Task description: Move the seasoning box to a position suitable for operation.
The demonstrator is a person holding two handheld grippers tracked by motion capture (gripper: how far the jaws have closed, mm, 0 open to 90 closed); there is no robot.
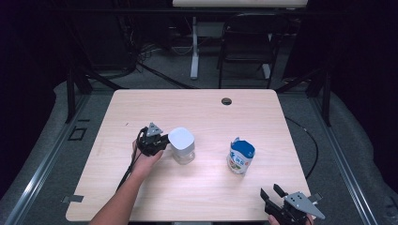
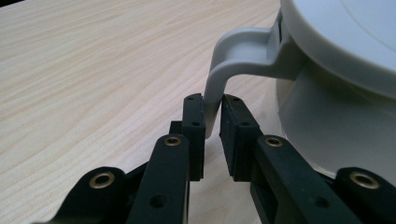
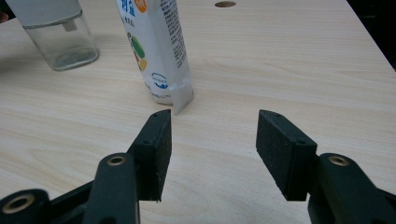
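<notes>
Left gripper [image 2: 212,116] clamped on thin grey handle tab [image 2: 219,88] of lidded clear pitcher [image 1: 182,146], left of table [image 1: 197,108] centre; empty, likely light, rigid, glass-like so fragile. Right gripper [image 3: 212,140] jaws apart, idle near milk carton [image 3: 159,51]
</notes>
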